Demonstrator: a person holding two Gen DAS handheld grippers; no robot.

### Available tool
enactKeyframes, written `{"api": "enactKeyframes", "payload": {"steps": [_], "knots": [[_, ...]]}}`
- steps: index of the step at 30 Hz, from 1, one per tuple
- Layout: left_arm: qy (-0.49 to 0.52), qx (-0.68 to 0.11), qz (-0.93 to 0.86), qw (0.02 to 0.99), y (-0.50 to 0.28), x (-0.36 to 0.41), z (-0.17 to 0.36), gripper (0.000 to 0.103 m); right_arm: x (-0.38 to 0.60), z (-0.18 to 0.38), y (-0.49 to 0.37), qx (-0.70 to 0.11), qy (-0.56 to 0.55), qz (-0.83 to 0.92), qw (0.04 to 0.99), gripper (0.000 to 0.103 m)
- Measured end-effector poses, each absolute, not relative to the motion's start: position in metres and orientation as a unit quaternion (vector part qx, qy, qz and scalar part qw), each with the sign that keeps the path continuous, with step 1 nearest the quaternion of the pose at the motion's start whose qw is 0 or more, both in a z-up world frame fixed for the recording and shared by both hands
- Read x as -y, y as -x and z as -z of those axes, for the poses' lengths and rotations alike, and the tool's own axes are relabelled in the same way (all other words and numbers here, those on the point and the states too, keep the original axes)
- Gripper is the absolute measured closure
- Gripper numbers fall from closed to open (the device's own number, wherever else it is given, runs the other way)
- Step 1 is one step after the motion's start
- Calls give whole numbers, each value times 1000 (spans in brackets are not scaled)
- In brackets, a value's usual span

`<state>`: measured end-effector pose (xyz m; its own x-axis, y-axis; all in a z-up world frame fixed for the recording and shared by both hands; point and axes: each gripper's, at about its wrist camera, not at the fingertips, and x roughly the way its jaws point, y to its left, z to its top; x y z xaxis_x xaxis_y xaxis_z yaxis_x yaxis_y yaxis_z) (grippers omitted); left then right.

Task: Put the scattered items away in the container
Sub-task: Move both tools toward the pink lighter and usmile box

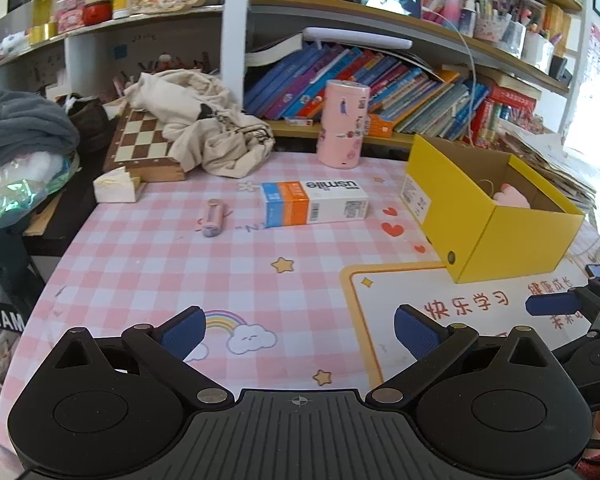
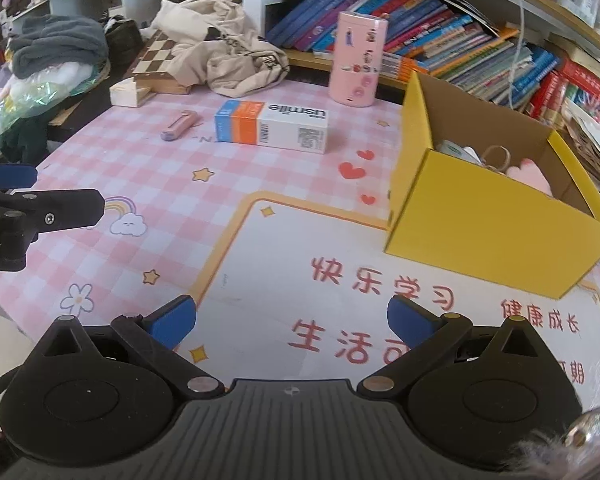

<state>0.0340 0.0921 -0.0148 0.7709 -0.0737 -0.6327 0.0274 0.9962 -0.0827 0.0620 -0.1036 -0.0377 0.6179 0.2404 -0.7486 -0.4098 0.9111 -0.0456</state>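
Both my grippers, left [image 1: 300, 330] and right [image 2: 290, 320], hover spread wide, holding nothing. Yellow box [image 2: 488, 224] sits open; inside, something pink, maybe plush. Left of the yellow box: toothpaste carton [image 1: 314, 203], then small pink case [image 1: 211, 218]. Pink canister [image 1: 343, 124] behind.

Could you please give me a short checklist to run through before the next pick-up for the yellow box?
1. Left claw open and empty: ok.
2. Right claw open and empty: ok.
3. White, orange and blue usmile carton lying flat on the pink checked tablecloth, free on all sides: ok.
4. Small pink stick-shaped item lying apart from the carton: ok.
5. Open yellow cardboard box has room left: ok, only partly filled.
6. Tall pink cylindrical canister counts as clutter: cannot tell.
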Motion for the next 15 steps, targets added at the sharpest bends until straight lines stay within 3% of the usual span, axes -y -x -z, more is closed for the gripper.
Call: {"api": "enactKeyframes", "payload": {"steps": [15], "knots": [[55,-344,15,937,-49,-101,23,1,83,40,-72,-385,149,-216,885,0]]}}
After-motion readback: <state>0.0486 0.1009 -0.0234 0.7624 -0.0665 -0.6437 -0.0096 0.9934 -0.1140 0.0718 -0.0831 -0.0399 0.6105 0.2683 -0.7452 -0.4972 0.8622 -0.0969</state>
